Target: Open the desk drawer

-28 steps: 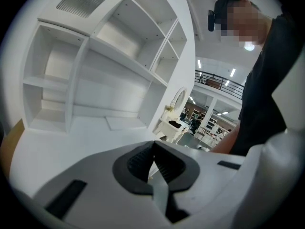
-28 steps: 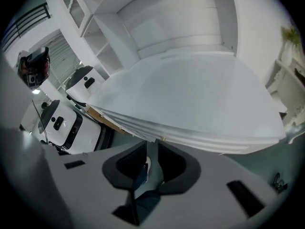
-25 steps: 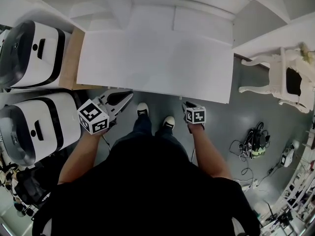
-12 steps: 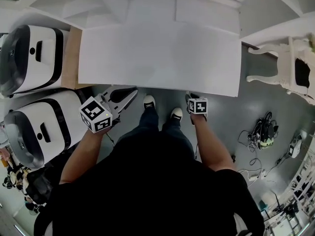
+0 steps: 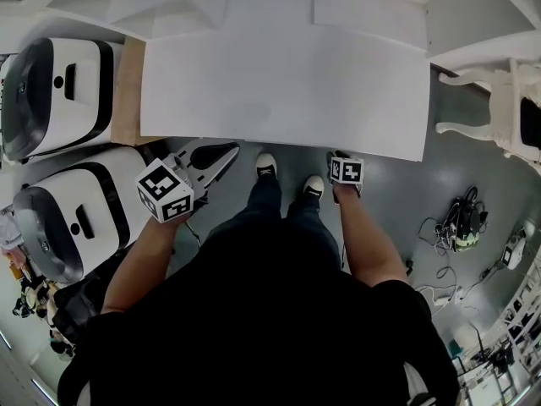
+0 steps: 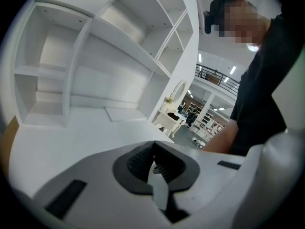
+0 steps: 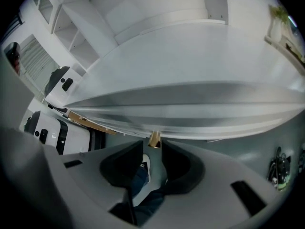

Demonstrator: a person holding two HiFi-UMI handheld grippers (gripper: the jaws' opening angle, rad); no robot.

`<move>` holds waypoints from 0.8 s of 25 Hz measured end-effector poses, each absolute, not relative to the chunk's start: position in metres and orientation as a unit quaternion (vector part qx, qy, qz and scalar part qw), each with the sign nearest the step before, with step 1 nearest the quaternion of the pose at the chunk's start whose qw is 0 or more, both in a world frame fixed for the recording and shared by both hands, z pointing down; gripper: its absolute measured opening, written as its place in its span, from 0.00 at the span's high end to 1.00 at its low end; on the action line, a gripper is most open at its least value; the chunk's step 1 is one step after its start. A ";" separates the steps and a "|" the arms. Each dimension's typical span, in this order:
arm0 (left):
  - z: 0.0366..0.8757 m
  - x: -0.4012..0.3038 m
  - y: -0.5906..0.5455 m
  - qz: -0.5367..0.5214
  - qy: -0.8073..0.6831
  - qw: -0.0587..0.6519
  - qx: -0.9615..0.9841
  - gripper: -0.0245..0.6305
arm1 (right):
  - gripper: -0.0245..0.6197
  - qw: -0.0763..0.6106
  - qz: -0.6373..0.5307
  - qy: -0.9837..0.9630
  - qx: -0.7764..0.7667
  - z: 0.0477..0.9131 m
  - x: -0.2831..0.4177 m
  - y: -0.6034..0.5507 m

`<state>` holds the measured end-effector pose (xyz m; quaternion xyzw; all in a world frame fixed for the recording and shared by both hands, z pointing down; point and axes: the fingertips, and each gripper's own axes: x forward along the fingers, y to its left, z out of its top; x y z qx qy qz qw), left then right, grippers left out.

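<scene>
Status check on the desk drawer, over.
Left gripper shut, empty, at desk edge. Right gripper just been opening, brass knob at its tips, ungripped. Drawer not out yet. Nothing blocking.

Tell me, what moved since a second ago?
The right hand-held gripper sank toward the front edge of the desk, and its jaws have just been opening. The small brass knob stands in the gap at their tips, not gripped. The left hand-held gripper stayed shut beside the desk, holding nothing.
</scene>
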<state>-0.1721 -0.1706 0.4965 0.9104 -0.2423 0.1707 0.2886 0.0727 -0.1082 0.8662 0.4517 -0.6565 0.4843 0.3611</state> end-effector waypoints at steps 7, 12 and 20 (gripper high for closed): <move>0.502 -0.176 -0.165 0.174 -0.243 0.294 0.908 0.95 | 0.77 0.356 0.489 -0.656 0.452 0.872 0.071 -0.113; 0.502 -0.177 -0.164 0.172 -0.242 0.296 0.908 0.95 | 0.79 0.360 0.489 -0.648 0.460 0.874 0.070 -0.118; 0.505 -0.178 -0.157 0.175 -0.241 0.301 0.906 0.95 | 0.84 0.370 0.478 -0.649 0.462 0.876 0.071 -0.120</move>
